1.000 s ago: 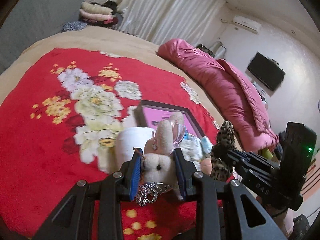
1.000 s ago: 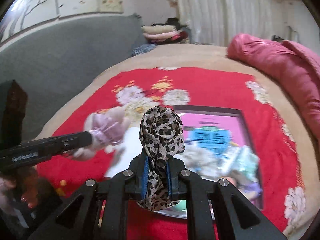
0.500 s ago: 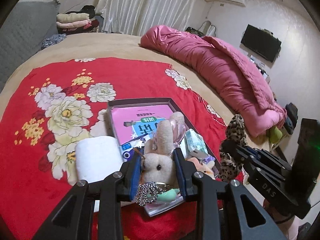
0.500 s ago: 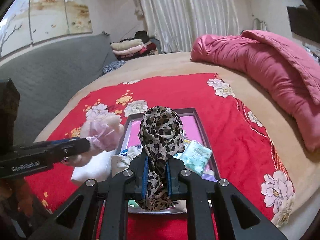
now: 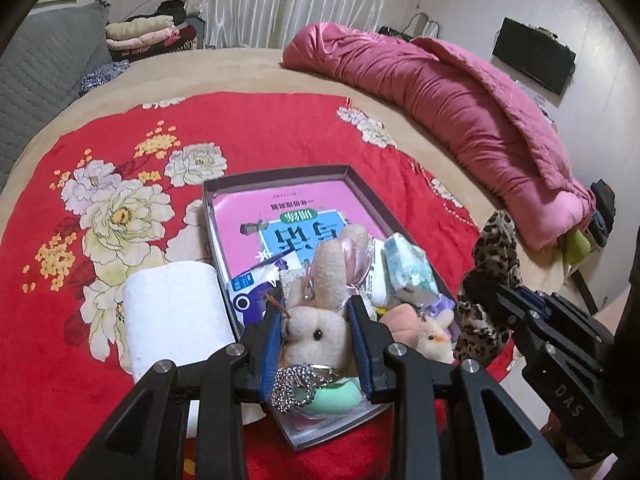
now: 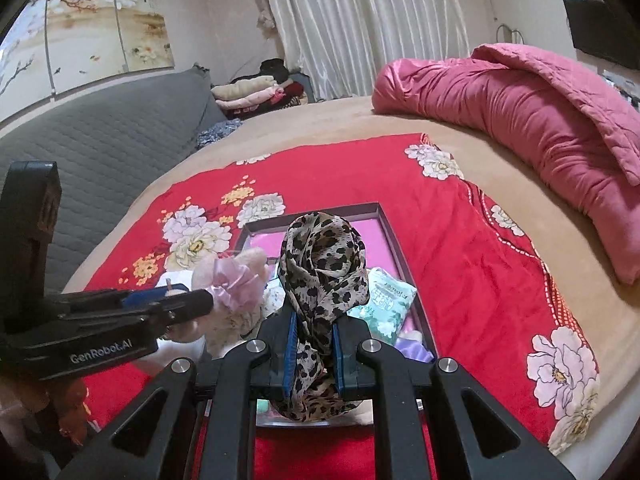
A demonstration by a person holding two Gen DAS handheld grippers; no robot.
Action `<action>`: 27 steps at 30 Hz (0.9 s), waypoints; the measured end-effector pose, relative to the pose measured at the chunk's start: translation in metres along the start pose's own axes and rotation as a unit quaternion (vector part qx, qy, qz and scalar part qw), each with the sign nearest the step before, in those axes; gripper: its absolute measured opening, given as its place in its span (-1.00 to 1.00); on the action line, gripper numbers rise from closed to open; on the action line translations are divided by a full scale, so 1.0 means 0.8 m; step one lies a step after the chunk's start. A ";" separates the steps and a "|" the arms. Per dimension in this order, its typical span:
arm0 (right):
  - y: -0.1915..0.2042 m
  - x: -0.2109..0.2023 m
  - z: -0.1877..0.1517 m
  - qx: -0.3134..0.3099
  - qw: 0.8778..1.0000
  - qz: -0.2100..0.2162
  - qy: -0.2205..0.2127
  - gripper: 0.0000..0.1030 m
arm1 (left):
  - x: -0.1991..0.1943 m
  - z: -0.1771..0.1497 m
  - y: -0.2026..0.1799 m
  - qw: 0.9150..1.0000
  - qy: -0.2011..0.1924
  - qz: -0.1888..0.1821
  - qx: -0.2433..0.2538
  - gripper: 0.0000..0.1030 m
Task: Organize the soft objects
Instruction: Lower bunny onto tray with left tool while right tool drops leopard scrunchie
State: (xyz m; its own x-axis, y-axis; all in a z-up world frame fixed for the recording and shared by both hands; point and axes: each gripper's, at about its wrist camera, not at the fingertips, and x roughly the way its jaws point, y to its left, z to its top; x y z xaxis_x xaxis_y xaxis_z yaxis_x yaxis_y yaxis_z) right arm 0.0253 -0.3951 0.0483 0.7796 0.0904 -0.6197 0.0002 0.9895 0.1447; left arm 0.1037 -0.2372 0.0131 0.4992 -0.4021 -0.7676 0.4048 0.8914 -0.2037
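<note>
My left gripper (image 5: 316, 328) is shut on a beige plush rabbit (image 5: 316, 322) with a pink bow and a bead chain, held above the near end of the grey box (image 5: 276, 174). My right gripper (image 6: 313, 336) is shut on a leopard-print scarf (image 6: 324, 260), held above the same box (image 6: 372, 209). The scarf also shows at the right of the left wrist view (image 5: 494, 264). The rabbit shows at the left of the right wrist view (image 6: 236, 280). The box holds a pink book (image 5: 280, 220), a tissue pack (image 5: 408, 268) and small plush toys (image 5: 424, 332).
A white folded towel (image 5: 176, 312) lies left of the box on the red floral blanket (image 5: 120, 208). A pink quilt (image 5: 460, 96) lies along the far right of the bed. Folded clothes (image 5: 144, 34) are stacked at the back. A grey headboard (image 6: 100, 128) stands at the left.
Both grippers have drawn back and risen with their loads, so more of the box and bed shows. The rabbit and scarf stay gripped.
</note>
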 end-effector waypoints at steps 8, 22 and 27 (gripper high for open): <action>-0.007 0.032 -0.006 0.009 1.000 0.003 0.026 -0.69 | 0.032 0.000 -0.003 1.000 0.023 0.004 0.006 -0.37; -0.002 0.084 -0.011 -0.008 0.998 0.000 0.055 -0.31 | 0.065 0.002 0.007 0.999 0.052 -0.018 -0.002 -0.27; -0.012 0.077 -0.010 0.010 0.999 0.004 0.039 0.15 | 0.059 0.003 0.015 0.999 0.041 -0.033 -0.015 -0.14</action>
State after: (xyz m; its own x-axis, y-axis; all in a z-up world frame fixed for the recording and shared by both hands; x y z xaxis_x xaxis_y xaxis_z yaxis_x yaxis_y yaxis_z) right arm 0.0685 -0.3979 0.0030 0.7288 0.1084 -0.6761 0.0065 0.9863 0.1651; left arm 0.1337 -0.2460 -0.0240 0.4073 -0.4431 -0.7986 0.4116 0.8696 -0.2725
